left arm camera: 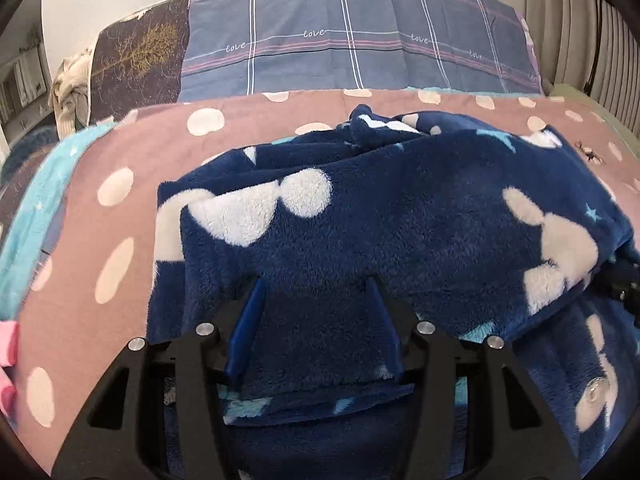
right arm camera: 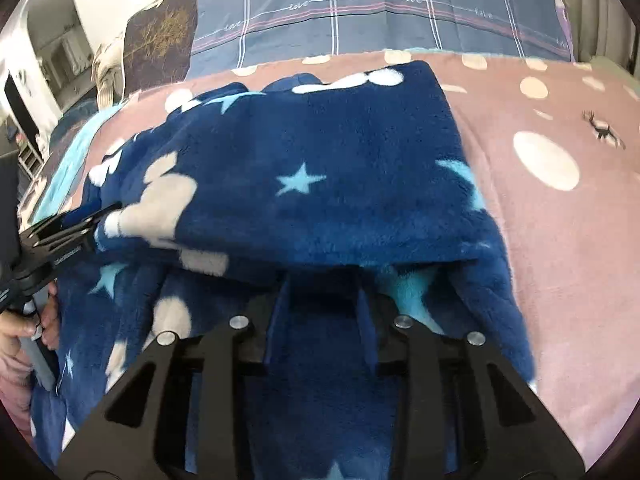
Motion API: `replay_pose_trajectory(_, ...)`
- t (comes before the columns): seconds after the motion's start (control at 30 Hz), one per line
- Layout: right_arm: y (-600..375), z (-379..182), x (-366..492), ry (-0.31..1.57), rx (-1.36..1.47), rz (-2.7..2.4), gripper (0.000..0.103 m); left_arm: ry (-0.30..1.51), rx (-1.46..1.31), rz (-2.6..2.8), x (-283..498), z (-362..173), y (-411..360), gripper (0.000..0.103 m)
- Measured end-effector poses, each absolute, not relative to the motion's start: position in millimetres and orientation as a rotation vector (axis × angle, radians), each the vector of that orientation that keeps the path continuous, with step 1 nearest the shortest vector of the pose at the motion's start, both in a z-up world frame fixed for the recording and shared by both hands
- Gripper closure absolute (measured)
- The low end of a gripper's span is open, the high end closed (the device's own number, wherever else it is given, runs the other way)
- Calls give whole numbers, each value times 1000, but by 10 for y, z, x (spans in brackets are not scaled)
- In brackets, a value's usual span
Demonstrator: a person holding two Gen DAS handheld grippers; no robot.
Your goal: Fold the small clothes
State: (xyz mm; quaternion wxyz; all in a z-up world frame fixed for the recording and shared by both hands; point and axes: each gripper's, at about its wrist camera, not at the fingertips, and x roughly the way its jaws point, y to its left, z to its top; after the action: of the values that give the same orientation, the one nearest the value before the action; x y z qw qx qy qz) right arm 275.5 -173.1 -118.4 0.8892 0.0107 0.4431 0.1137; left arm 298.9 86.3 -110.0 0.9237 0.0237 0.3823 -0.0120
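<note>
While both lie spread apart, left gripper (left arm camera: 316, 284) and right gripper (right arm camera: 322, 286) touch fleece garment (left arm camera: 400, 216).

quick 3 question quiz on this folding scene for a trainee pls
1. True or false: the navy fleece garment lies on a plain white sheet.
2. Multiple choice: what pattern does the pink blanket under it carry? A stripes B pale dots C checks
3. Fill in: the left gripper has its jaws standing ____ around a fold of the fleece.

Key: 1 false, it lies on the pink blanket. 2 B. 3 apart; the right gripper looks the same, its tips tucked under a raised fold.
</note>
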Motion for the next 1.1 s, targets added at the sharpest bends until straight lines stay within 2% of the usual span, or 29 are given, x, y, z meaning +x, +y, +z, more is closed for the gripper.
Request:
replay_pose_trajectory(0.17,-1812,-828,2604,879,115,353,70,787,-123,-130,3022,-825,1075,49)
replay_pose_trajectory(0.23,-1847,-618,2741,824,121,340,65,757,-206,-142,3126,-658,1115,47)
replay_pose_trajectory(0.3,-1896,-479,3037,797,166,346,61,744,-248,-151,3334,-548,1120,35)
replay_pose_trajectory(0.33,-1909,-431,3220,798,211,355,60,757,-253,-150,3572,-513,1100,34)
replay_pose_trajectory(0.47,-1874,-495,3942,839,310,323,53,855,-240,-98,4252,-683,929,34)
replay_pose_trajectory(0.57,-1831,-721,4310,912,367,290,53,958,-290,-113,4595,-942,808,36)
replay_pose_trajectory(0.6,-1815,-824,4393,937,387,286,53,967,-302,-128,4631,-994,762,62)
replay_pose_trajectory(0.63,-1824,-927,4434,955,406,279,53,966,-283,-143,4664,-1027,697,83)
replay_pose_trajectory(0.7,-1865,-1156,4400,931,413,240,61,945,-242,-118,4630,-1008,678,95)
replay_pose_trajectory(0.8,-1823,-1206,4255,825,323,270,61,879,-180,-70,4424,-989,882,96)
replay_pose_trajectory(0.87,-1753,-1197,4197,802,274,251,61,917,-197,-17,4388,-1152,1082,103)
replay_pose_trajectory(0.93,-1719,-1195,4214,808,256,242,59,907,-250,-20,4339,-1244,1199,103)
replay_pose_trajectory(1.03,-1688,-1199,4249,809,228,230,59,899,-177,-20,4320,-1105,1066,103)
replay_pose_trajectory(1.1,-1687,-1190,4239,807,236,236,59,830,-191,-41,4220,-908,1020,101)
